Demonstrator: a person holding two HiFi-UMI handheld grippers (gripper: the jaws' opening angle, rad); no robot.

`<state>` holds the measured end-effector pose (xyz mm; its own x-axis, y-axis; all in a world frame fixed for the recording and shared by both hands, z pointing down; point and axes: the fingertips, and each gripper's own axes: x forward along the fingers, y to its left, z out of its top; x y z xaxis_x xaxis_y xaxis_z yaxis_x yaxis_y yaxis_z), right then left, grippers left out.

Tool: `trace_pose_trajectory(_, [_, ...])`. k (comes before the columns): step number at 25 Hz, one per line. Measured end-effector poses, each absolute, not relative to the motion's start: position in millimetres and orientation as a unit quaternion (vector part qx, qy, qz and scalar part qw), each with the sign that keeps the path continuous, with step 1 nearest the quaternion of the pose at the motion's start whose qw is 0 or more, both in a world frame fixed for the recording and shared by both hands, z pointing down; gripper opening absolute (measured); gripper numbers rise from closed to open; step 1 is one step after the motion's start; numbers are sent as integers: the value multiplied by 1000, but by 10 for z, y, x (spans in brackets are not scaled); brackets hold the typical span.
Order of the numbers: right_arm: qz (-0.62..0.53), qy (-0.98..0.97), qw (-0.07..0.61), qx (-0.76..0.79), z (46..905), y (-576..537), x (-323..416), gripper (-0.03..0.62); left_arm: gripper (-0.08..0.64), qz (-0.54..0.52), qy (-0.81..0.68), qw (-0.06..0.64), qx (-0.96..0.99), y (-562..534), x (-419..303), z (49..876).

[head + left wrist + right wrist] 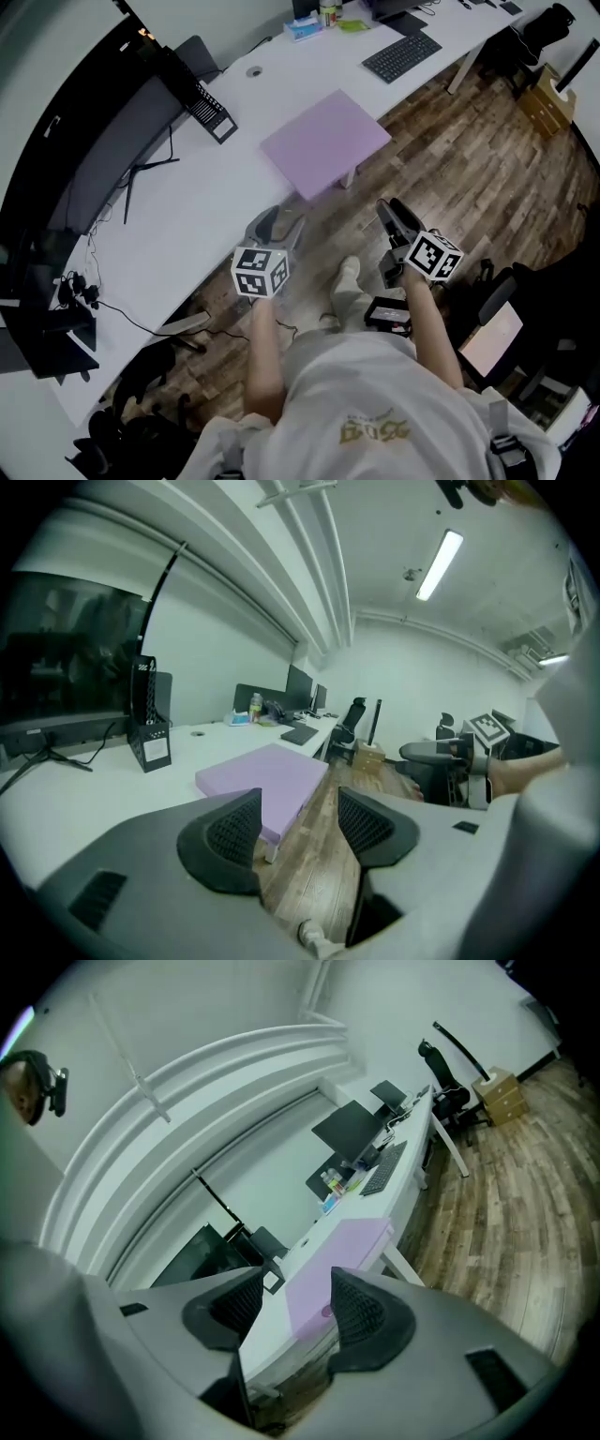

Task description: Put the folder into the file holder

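A: Short of the tabletop [187, 216] edge, over the wood floor [469, 178]: left gripper [277, 221] and right gripper [394, 212], jaws on both well apart, nothing in either.
B: Folder?
A: Purple folder [323, 142] lies flat, near corner overhanging the edge. 1 o'clock from the left jaws, 11 o'clock from the right. Long axis looks 8-to-2 o'clock.
B: Nearer hand?
A: Left, near that overhanging corner.
B: Target?
A: Black file holder [208, 111] stands upright at the folder's 10 o'clock, well apart. Bare white surface between. Keyboard [401, 56] further along at 1 o'clock.
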<state>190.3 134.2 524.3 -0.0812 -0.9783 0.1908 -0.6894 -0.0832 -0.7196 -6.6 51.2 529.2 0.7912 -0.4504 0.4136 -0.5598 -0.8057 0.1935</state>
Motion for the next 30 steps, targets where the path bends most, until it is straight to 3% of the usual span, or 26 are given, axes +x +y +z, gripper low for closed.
trace_pose_trajectory(15, [-423,612,189,-641,5929,264,2677,290,302,350,-180,124,911,-309,894,6112])
trace_pose_trajectory(30, [-476,544,252,-644,6560,-196,3171,325,376,455,-107,88,880,-239,1349,6540])
